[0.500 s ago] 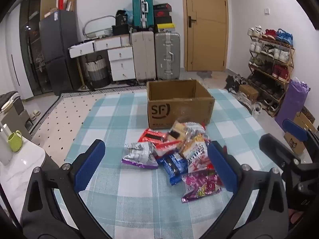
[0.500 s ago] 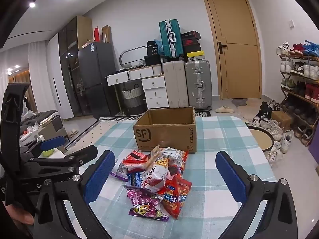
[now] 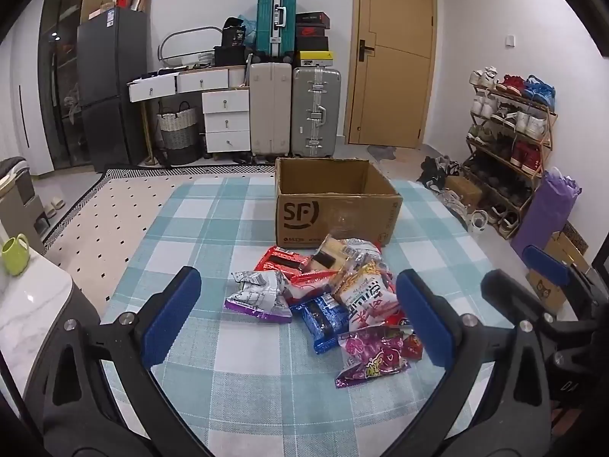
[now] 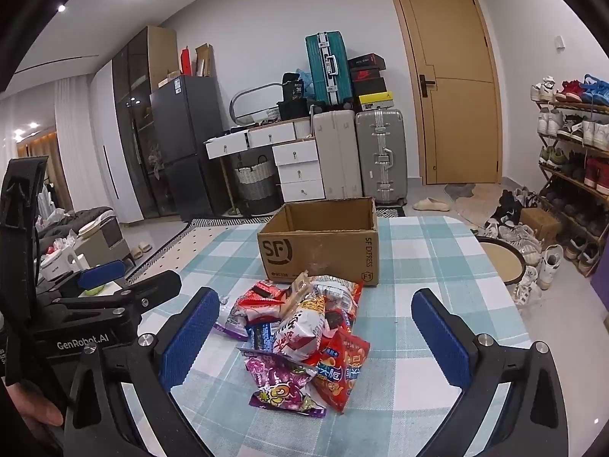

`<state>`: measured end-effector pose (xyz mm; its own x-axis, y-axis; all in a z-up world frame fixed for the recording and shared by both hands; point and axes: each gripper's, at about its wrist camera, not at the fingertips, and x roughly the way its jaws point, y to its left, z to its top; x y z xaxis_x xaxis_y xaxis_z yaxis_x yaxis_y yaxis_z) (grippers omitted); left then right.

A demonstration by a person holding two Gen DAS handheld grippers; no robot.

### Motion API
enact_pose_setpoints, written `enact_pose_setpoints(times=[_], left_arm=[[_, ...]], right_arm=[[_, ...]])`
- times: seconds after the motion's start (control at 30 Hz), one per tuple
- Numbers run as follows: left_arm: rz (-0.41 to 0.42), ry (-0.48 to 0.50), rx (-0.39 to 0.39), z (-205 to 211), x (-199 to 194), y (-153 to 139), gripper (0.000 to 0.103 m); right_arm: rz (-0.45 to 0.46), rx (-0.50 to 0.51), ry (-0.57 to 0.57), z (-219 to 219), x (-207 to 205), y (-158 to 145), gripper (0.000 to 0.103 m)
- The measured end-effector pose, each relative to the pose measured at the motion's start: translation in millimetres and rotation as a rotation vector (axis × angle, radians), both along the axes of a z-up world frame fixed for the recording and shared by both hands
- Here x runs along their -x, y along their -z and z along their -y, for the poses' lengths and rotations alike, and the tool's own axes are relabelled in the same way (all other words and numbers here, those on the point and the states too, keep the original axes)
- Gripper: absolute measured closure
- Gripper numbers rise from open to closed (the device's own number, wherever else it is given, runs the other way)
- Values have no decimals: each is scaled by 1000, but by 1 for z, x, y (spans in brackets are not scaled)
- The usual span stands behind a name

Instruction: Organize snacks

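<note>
A heap of snack bags [image 3: 327, 293] [image 4: 304, 339] lies on the checked tablecloth in front of an open cardboard box [image 3: 335, 205] [image 4: 323, 247]. A silver and purple bag [image 3: 259, 295] sits at the heap's left; a pink and purple bag [image 3: 373, 354] [image 4: 283, 386] lies nearest to me. My left gripper [image 3: 298, 316] hovers open just short of the heap, nothing between its blue pads. My right gripper [image 4: 314, 342] is open too, pads wide apart above the near side of the heap. Each gripper shows at the edge of the other's view.
The table [image 3: 198, 228] has bare cloth left of the heap and box. A green mug [image 3: 15, 253] stands on a white counter at far left. Suitcases [image 3: 314, 110], a drawer unit, a fridge and a shoe rack [image 3: 506, 144] line the room behind.
Nothing has visibly moved; both grippers stay open in the same place before the heap.
</note>
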<state>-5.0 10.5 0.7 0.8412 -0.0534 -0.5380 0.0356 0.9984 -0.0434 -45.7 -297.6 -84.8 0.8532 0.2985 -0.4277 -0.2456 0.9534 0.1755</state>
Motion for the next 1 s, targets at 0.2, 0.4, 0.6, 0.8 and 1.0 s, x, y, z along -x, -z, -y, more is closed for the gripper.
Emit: enact_pose_setpoints(times=[0.2, 0.4, 0.6, 0.8, 1.0], left_arm=[[14, 15, -17, 6, 6, -1, 1], [18, 8, -19, 7, 7, -2, 1], [24, -13, -28, 7, 10, -6, 1], [18, -17, -16, 1, 9, -6, 1], [8, -32, -8, -5, 7, -4, 1]], right_arm=[[5, 4, -10, -3, 2, -1, 0], [5, 10, -11, -5, 3, -5, 0], [9, 8, -14, -4, 5, -5, 0], [10, 2, -18, -4, 8, -6, 0], [11, 11, -12, -5, 10, -6, 0]])
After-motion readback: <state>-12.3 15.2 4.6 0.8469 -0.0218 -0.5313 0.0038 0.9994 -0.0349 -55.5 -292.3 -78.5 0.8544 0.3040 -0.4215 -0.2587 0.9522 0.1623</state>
